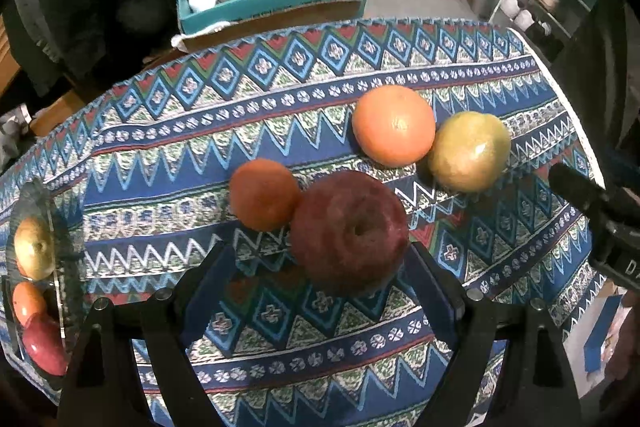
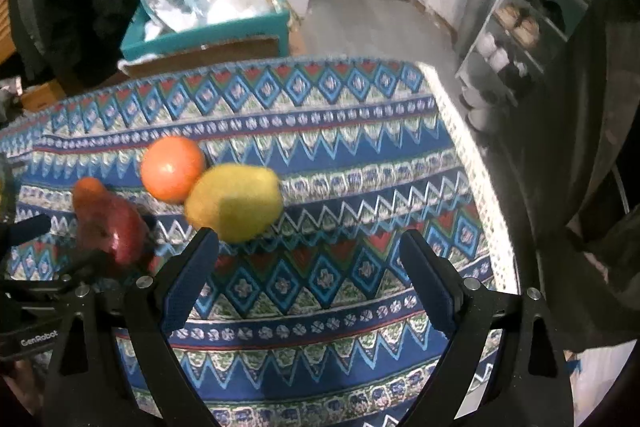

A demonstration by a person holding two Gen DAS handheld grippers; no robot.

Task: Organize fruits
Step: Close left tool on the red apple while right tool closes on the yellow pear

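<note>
Red apple (image 1: 348, 231) sits between the wide, empty fingers of the left gripper (image 1: 320, 287); closing carelessly could roll it into the small orange (image 1: 264, 199). The right gripper (image 2: 308, 279) is wide too.

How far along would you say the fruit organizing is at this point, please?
Nothing looks sorted yet: the red apple, small orange, large orange and yellow-green apple all sit loose on the tablecloth. Both grippers are open and empty; the left gripper is around the red apple. Everything remains.
</note>
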